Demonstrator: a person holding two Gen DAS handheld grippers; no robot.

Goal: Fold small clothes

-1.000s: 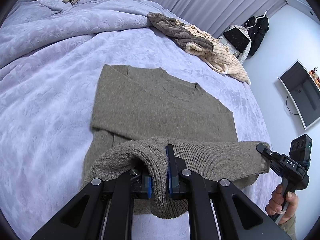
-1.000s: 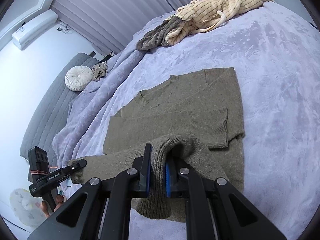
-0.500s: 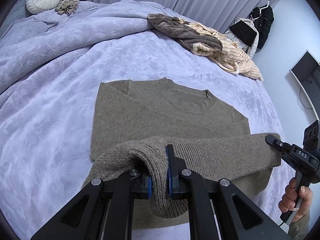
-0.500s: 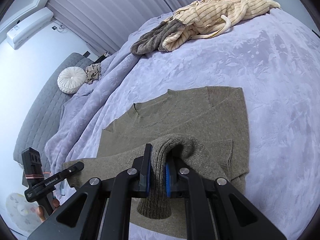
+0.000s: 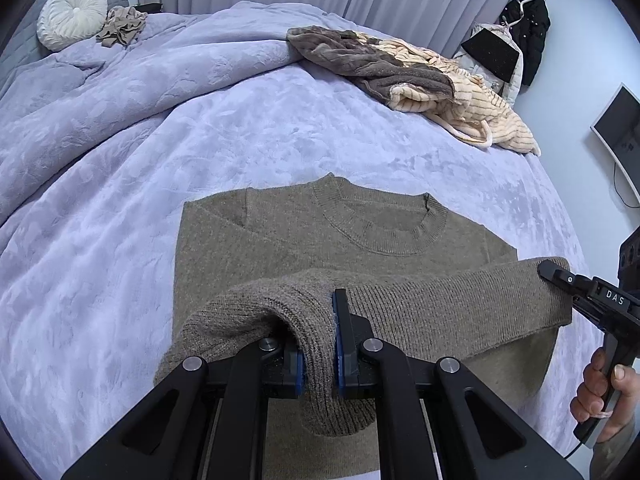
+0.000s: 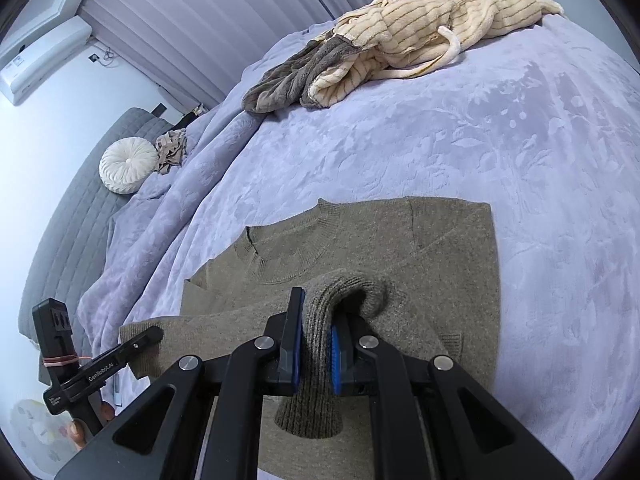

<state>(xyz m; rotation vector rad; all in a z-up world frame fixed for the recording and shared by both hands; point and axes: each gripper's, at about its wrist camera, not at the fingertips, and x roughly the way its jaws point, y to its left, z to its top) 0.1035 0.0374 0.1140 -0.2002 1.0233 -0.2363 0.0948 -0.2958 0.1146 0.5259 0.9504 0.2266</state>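
Observation:
An olive-brown knit sweater [image 5: 320,240] lies flat on the lavender bedspread [image 5: 200,132], collar away from me, sleeves folded in. My left gripper [image 5: 319,344] is shut on the left corner of its ribbed hem. My right gripper [image 6: 312,344] is shut on the right corner; it also shows at the right of the left wrist view [image 5: 552,276]. The hem is lifted and stretched between them, above the lower body of the sweater [image 6: 400,248]. The left gripper shows at the lower left of the right wrist view [image 6: 148,338].
A heap of cream striped and grey-brown clothes [image 5: 420,76] lies at the far side of the bed. A round white cushion [image 5: 72,14] and a crumpled beige cloth [image 5: 122,30] sit by the grey headboard. A monitor [image 5: 618,136] and hanging coats [image 5: 520,36] stand to the right.
Both grippers have carried the lifted hem forward over the sweater toward the collar. The folded sleeves are now covered by the raised hem.

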